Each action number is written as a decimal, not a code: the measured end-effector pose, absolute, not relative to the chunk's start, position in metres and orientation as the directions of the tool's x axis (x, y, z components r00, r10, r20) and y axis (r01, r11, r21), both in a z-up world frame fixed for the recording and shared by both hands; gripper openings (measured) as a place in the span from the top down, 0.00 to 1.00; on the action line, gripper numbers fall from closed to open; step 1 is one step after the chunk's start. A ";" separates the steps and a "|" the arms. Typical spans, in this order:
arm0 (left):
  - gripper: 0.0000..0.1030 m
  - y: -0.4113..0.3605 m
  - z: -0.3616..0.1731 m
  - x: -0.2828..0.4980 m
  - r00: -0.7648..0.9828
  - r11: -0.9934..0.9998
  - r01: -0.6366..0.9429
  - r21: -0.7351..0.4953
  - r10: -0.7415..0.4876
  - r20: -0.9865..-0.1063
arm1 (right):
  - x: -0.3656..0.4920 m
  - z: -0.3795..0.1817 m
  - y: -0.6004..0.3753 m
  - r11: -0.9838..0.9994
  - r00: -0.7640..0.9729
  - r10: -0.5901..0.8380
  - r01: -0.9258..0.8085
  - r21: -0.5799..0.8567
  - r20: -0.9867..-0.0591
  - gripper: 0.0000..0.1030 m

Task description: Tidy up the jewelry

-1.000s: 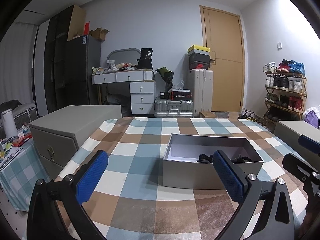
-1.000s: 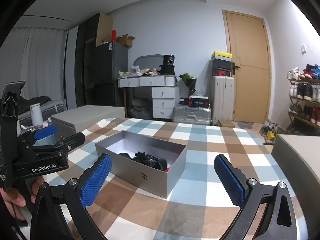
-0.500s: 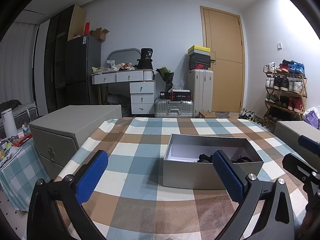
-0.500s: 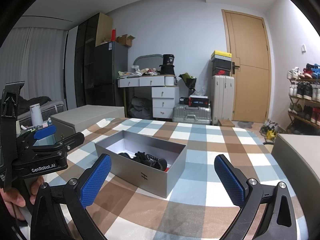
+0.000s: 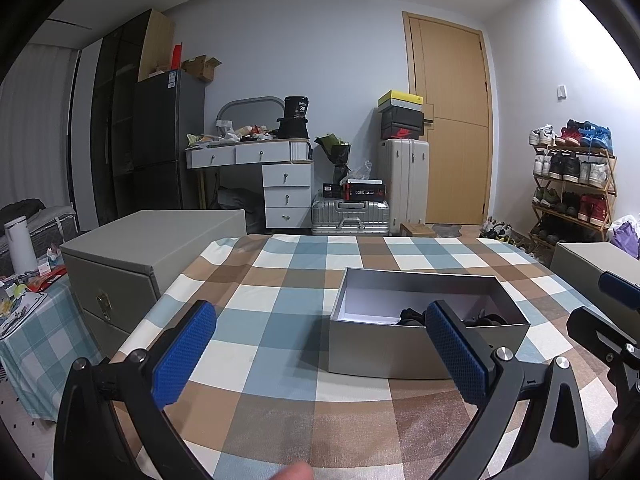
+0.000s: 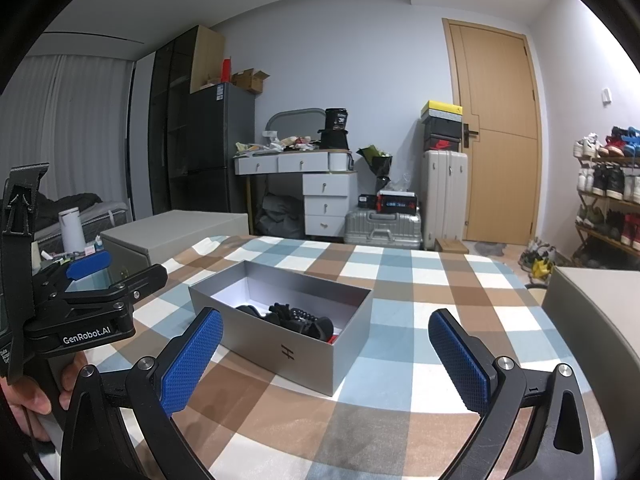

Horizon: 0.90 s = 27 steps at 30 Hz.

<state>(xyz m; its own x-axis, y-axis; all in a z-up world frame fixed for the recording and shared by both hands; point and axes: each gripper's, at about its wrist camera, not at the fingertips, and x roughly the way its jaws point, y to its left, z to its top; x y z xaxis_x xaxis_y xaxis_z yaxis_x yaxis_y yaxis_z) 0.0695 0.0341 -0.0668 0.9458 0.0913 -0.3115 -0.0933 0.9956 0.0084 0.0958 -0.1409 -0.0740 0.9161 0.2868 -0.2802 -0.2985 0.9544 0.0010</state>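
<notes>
Box: open grey box on the checked tablecloth, lidless, ahead of both tools; its corner points toward the right tool, its long side faces the left tool.
Contents: dark beaded pieces, presumably the jewelry, piled in the box end nearer the right tool; the far end shows bare white floor. Individual items cannot be told apart.
Left gripper: jaws spread wide, holding nothing; box sits ahead and right of its centre line, partly behind the right finger.
Right gripper: jaws spread wide, holding nothing; box sits ahead and left of centre.
Posture: both tools held low and level above the near cloth, short of the box, which leaves the opening accessible from above.
Stage: the pile inside the box fits either items awaiting sorting or items already gathered; the views do not settle which.
</notes>
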 end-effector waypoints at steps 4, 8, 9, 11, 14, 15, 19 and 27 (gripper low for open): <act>0.01 0.035 -0.067 0.068 0.945 0.996 -0.089 0.011 0.088 -0.314 | 0.095 -0.074 -0.141 0.954 0.916 0.287 -0.298 0.001 -0.280 0.00; 0.01 0.034 -0.067 0.068 0.945 0.996 -0.087 0.012 0.086 -0.315 | 0.095 -0.074 -0.141 0.955 0.916 0.286 -0.298 0.001 -0.280 0.00; 0.01 0.034 -0.067 0.069 0.945 0.996 -0.087 0.012 0.087 -0.315 | 0.096 -0.074 -0.141 0.955 0.916 0.286 -0.298 0.001 -0.280 0.00; 0.01 0.034 -0.067 0.069 0.945 0.996 -0.087 0.012 0.087 -0.315 | 0.096 -0.074 -0.141 0.954 0.916 0.286 -0.298 0.000 -0.280 0.00; 0.01 0.034 -0.067 0.068 0.945 0.996 -0.088 0.013 0.087 -0.315 | 0.096 -0.074 -0.141 0.954 0.916 0.287 -0.298 0.001 -0.280 0.00; 0.01 0.034 -0.067 0.069 0.945 0.996 -0.088 0.012 0.087 -0.315 | 0.096 -0.074 -0.141 0.954 0.916 0.287 -0.298 0.001 -0.280 0.00; 0.01 0.033 -0.067 0.071 0.942 0.995 -0.100 0.018 0.101 -0.319 | 0.096 -0.074 -0.141 0.955 0.916 0.286 -0.298 0.000 -0.280 0.00; 0.01 0.033 -0.067 0.071 0.942 0.995 -0.102 0.017 0.102 -0.321 | 0.096 -0.074 -0.142 0.956 0.918 0.283 -0.295 -0.001 -0.279 0.00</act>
<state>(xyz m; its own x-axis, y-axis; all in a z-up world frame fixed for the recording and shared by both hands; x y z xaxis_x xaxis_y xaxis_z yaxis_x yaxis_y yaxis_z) 0.0710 0.0329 -0.0670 0.9416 0.1020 -0.3210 -0.1019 0.9946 0.0173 0.0958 -0.1418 -0.0742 0.9176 0.2828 -0.2794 -0.2949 0.9555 -0.0015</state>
